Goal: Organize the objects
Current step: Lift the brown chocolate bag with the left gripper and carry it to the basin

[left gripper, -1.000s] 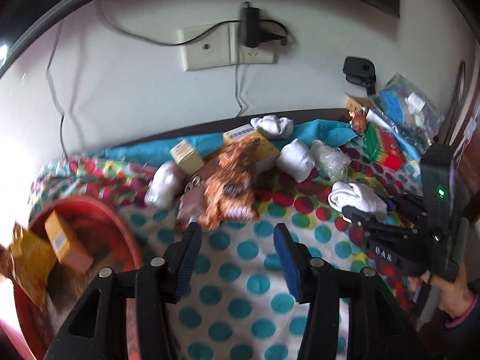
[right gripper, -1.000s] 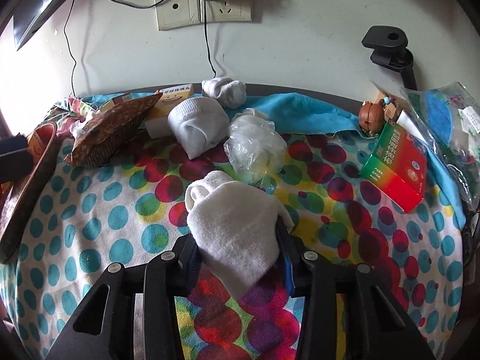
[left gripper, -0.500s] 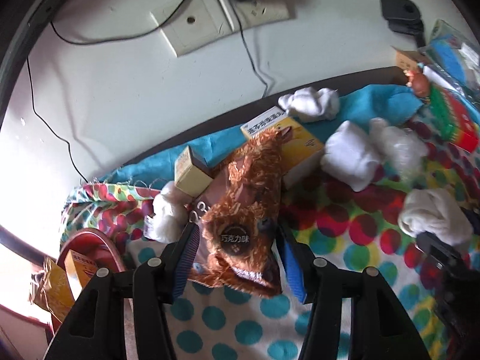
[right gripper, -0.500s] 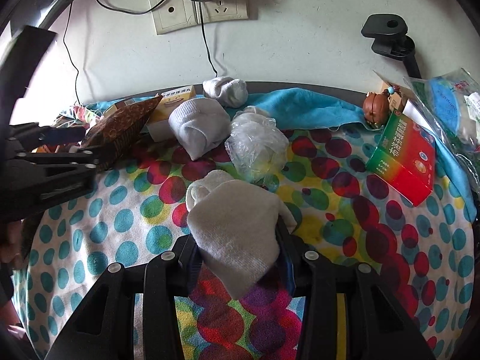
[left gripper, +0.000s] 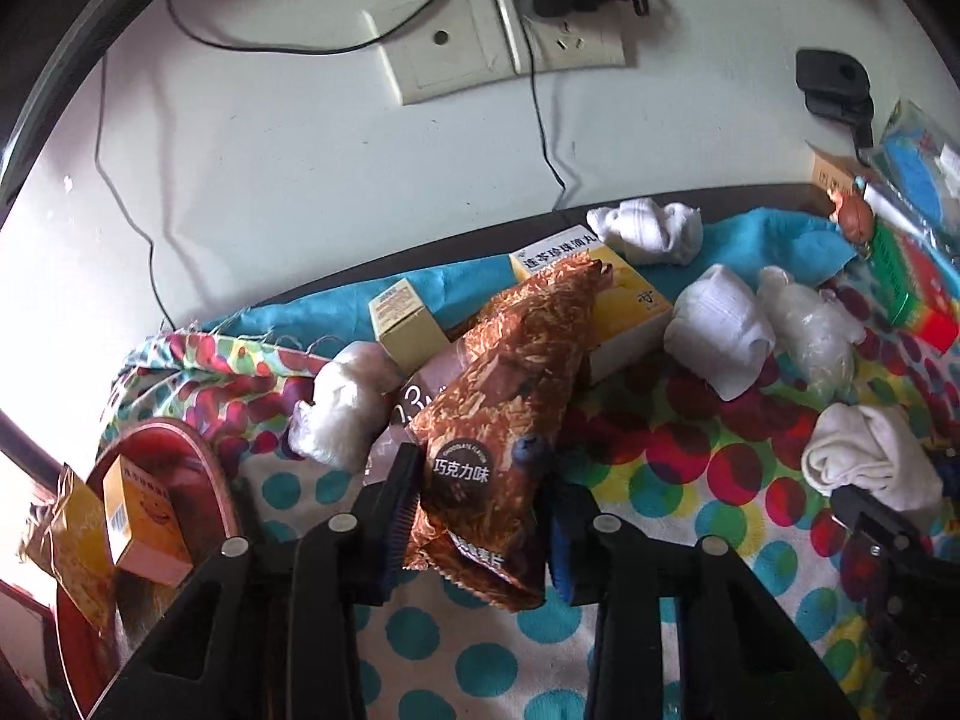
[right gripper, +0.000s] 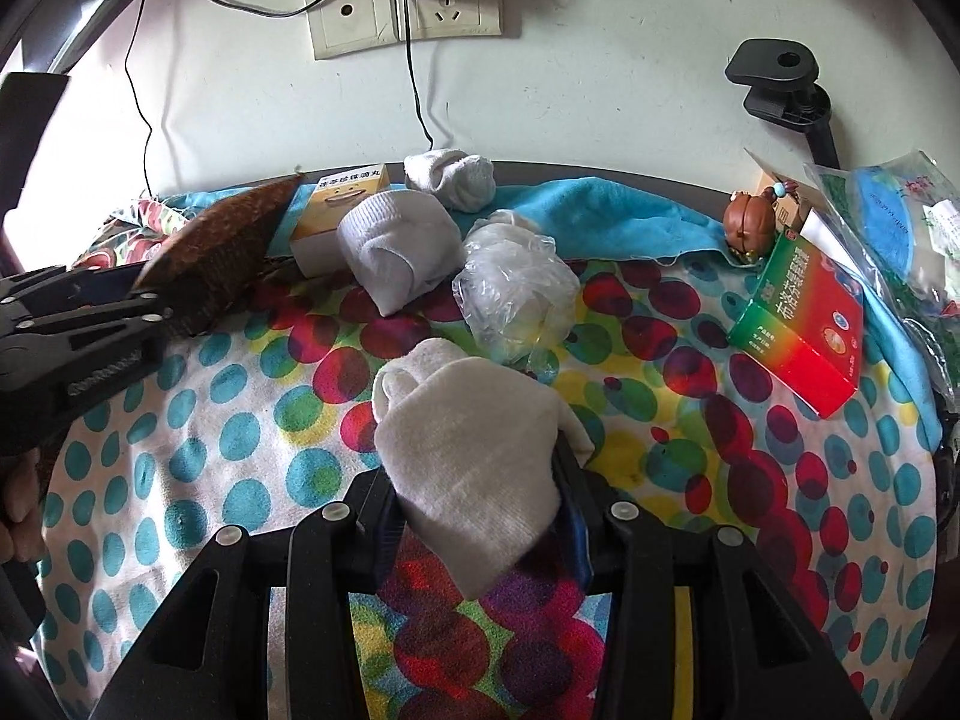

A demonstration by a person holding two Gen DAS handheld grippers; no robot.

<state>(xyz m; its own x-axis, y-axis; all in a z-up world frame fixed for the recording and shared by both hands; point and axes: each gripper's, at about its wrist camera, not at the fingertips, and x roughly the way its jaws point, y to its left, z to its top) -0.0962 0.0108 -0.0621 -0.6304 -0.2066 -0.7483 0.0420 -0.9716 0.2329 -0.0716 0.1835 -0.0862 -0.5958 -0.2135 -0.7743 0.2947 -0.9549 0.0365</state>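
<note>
Snack bag [left gripper: 504, 420]: brown, crinkled | left claw [left gripper: 480, 516] closing around it | right claw [right gripper: 480, 516] clamps white sock [right gripper: 474, 450]

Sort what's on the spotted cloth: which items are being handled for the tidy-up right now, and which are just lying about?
In hand:
- snack bag, left gripper closing on it
- sock, clamped in right gripper
- red basin, already holding a box

Lying about:
- two socks
- plastic wad
- red-green box
- yellow box
- figurine

Three rolled socks [right gripper: 396, 255], two plastic wads [right gripper: 516, 294], one snack bag [left gripper: 510, 396], five boxes [right gripper: 798, 324].
</note>
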